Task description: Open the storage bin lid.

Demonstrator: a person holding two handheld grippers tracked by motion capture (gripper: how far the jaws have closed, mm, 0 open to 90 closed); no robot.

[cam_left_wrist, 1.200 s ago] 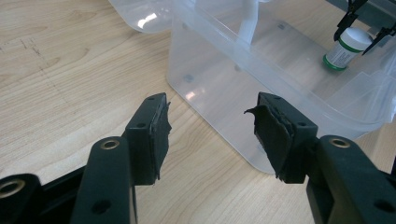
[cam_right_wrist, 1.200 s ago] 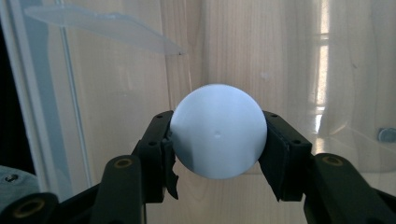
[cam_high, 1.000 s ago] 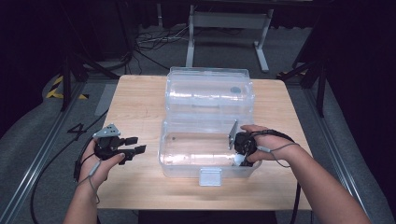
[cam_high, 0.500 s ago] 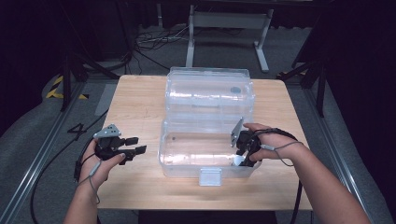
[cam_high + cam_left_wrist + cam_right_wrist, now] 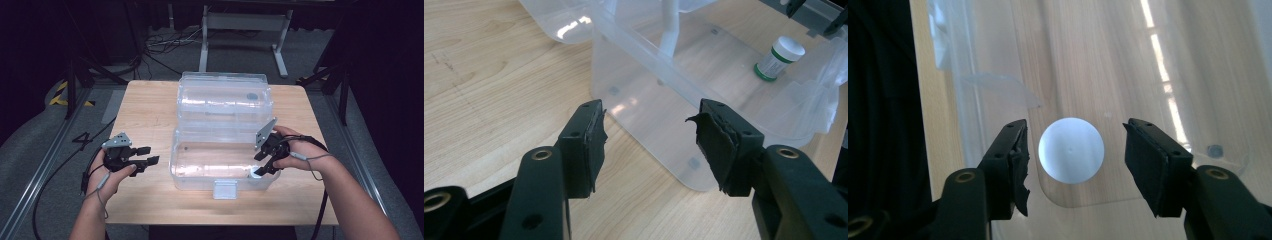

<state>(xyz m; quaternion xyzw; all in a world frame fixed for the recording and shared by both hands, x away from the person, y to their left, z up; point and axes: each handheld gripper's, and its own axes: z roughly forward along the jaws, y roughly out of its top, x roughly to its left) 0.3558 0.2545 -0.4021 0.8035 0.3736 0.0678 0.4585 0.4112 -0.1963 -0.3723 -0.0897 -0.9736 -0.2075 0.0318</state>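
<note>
A clear plastic bin [image 5: 200,172] stands on the wooden table with its lid [image 5: 222,97] swung open behind it. A small white bottle [image 5: 780,57] with a green band stands upright in the bin's front right corner. My right gripper [image 5: 258,165] hangs over that corner, pointing down. From above, the bottle's round white cap [image 5: 1071,150] lies between the open jaws of the right gripper [image 5: 1075,126], untouched by either pad. My left gripper [image 5: 151,154] is held open to the left of the bin, and in its own view the left gripper [image 5: 644,115] faces the bin wall [image 5: 659,135] with nothing in it.
The bin's front latch [image 5: 224,189] juts toward the table's near edge. Bare wood [image 5: 145,115] lies left of the bin. Beyond the table are metal frame legs [image 5: 240,30] and cables on a grey floor.
My right gripper has shifted slightly over the bin's front right corner. The left gripper has stayed put.
</note>
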